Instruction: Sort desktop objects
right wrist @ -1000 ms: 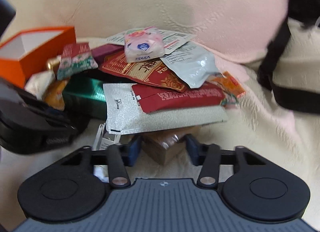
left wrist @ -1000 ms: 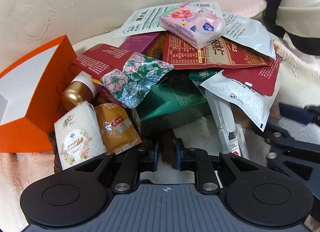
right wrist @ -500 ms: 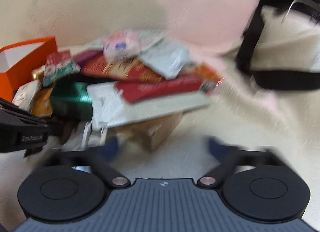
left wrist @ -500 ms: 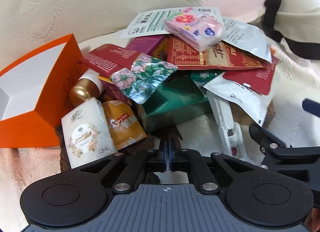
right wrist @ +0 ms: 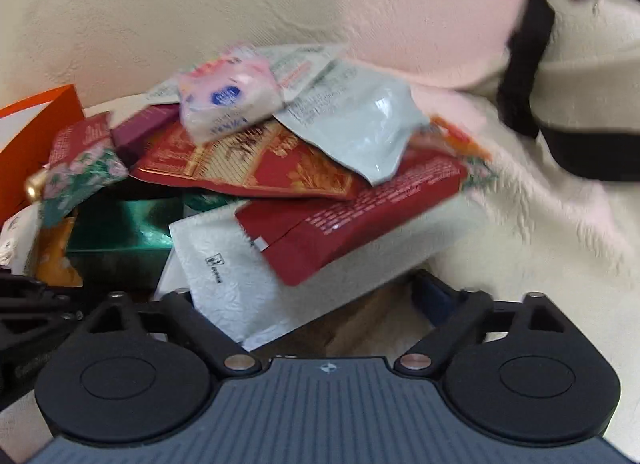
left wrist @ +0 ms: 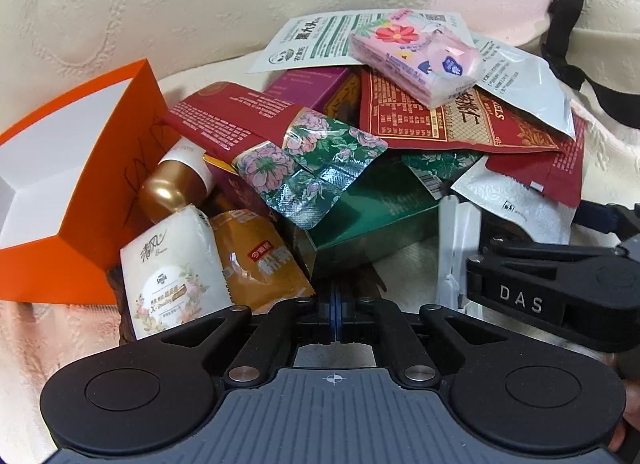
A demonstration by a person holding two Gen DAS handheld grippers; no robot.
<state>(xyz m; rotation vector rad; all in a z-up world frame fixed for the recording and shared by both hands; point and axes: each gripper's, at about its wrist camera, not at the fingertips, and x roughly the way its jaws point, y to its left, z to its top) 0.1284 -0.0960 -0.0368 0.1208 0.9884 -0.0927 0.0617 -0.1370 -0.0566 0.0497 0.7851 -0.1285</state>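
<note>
Left claw point(left wrist: 336, 310): clenched, empty, at the pile's near edge.
Right claw point(right wrist: 304, 304): your nearer one; closing around the white pouch point(right wrist: 236, 260), not yet gripping.

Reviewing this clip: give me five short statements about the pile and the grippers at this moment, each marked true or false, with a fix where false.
1. The pink tissue pack lies on top of the pile. True.
2. The orange box stands at the pile's right in the left wrist view. False: it stands at the left.
3. The left gripper has its fingers closed together. True.
4. The right gripper is clamped tight on the green box. False: its fingers stand wide apart, closing, around the low front edge of the pile.
5. The gold-capped bottle lies beside the orange box. True.
</note>
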